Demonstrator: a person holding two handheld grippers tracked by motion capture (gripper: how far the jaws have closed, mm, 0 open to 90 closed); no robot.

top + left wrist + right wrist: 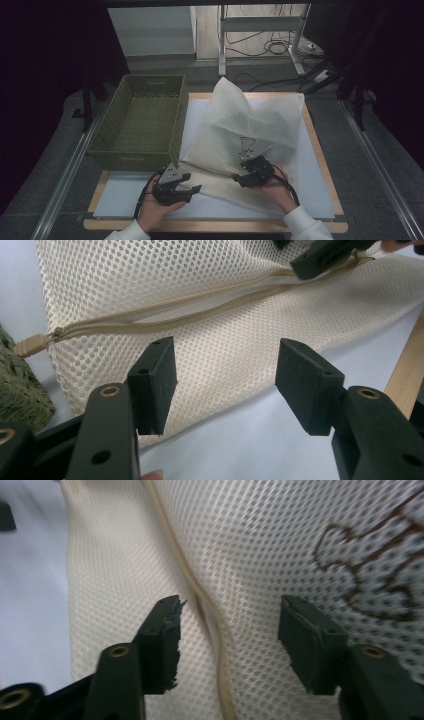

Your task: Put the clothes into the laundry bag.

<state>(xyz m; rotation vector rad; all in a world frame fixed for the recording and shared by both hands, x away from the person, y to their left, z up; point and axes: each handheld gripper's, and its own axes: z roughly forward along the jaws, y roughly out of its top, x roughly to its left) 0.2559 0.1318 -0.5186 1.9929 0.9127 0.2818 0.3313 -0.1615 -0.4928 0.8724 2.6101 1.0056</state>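
Observation:
A cream mesh bag (240, 125) lies crumpled on the pale mat, with a brown printed motif (247, 146) on it. Its zipper (150, 320) runs across the fabric and ends in a tan pull (30, 345) near the basket. My left gripper (192, 183) is open at the bag's near left edge, its jaws wide over the mesh (200, 300) with nothing pressed between them. My right gripper (239, 179) is open too and sits low over the bag's near side. Its jaws straddle the zipper seam (200, 595) without pinching it, and the brown print (370, 565) lies just beyond.
A green woven basket (125, 115) with nothing in it stands at the mat's left, right beside the bag. The pale mat (125, 195) covers a wooden table whose rim (330, 180) shows on the right. Table legs and cables (270, 45) lie on the floor behind.

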